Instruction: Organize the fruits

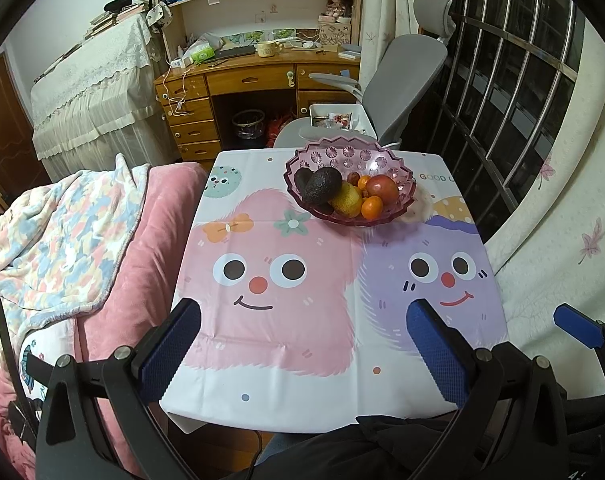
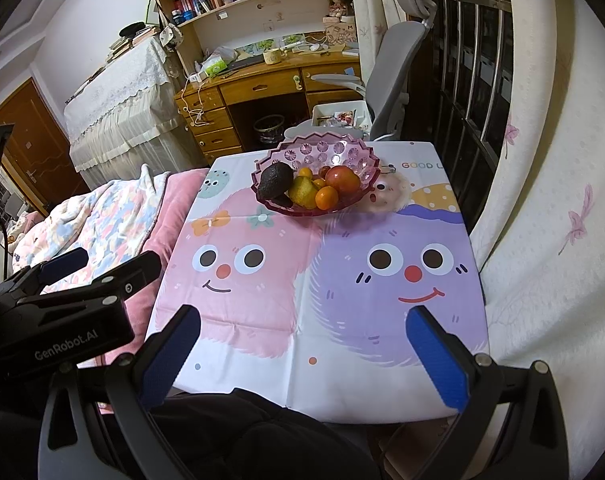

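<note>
A pink scalloped plastic bowl [image 1: 352, 156] [image 2: 320, 150] stands at the far end of the small table. Inside it lie a dark avocado [image 1: 322, 185] [image 2: 276, 180], a yellow-green pear [image 1: 346, 200] [image 2: 302, 193], a red apple [image 1: 383, 189] [image 2: 343, 180] and small oranges [image 1: 371, 207] [image 2: 326, 197]. My left gripper [image 1: 302, 312] hangs open over the near half of the table with nothing between its blue pads. My right gripper [image 2: 302, 318] is open and empty too, beside it; its blue fingertip [image 1: 578, 326] shows at the right of the left wrist view.
The table wears a cartoon tablecloth [image 1: 286, 320] [image 2: 302, 280]. A pink bed with a patterned blanket [image 1: 62, 248] lies to the left. A grey office chair [image 1: 402, 76], a wooden desk [image 1: 246, 76] and a barred window [image 1: 514, 64] stand behind and to the right.
</note>
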### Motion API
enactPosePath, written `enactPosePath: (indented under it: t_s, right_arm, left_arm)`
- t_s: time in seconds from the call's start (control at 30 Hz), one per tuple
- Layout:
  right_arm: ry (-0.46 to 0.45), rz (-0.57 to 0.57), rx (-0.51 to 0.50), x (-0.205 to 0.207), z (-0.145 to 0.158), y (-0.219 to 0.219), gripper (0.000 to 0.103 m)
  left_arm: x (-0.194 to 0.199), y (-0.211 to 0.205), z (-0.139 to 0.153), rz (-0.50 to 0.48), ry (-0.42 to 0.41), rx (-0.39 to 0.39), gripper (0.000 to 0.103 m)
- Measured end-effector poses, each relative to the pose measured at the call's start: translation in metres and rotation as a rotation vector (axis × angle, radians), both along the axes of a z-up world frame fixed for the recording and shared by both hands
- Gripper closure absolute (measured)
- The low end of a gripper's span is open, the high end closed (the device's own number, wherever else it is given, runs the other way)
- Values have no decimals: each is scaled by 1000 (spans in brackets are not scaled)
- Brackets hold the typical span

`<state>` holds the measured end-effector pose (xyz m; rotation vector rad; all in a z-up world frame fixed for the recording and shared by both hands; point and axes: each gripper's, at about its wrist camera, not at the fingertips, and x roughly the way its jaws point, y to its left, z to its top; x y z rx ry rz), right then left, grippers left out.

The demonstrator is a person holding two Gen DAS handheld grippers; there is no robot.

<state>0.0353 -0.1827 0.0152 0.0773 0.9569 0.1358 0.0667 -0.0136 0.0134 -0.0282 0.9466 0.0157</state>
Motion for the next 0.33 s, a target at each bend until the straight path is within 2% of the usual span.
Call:
enactPosePath:
  t_s: [0.33]
  right_arm:
    - [2, -1, 1, 1, 0, -1, 0]
  left_arm:
    - [1, 0, 0, -1, 0, 1, 1]
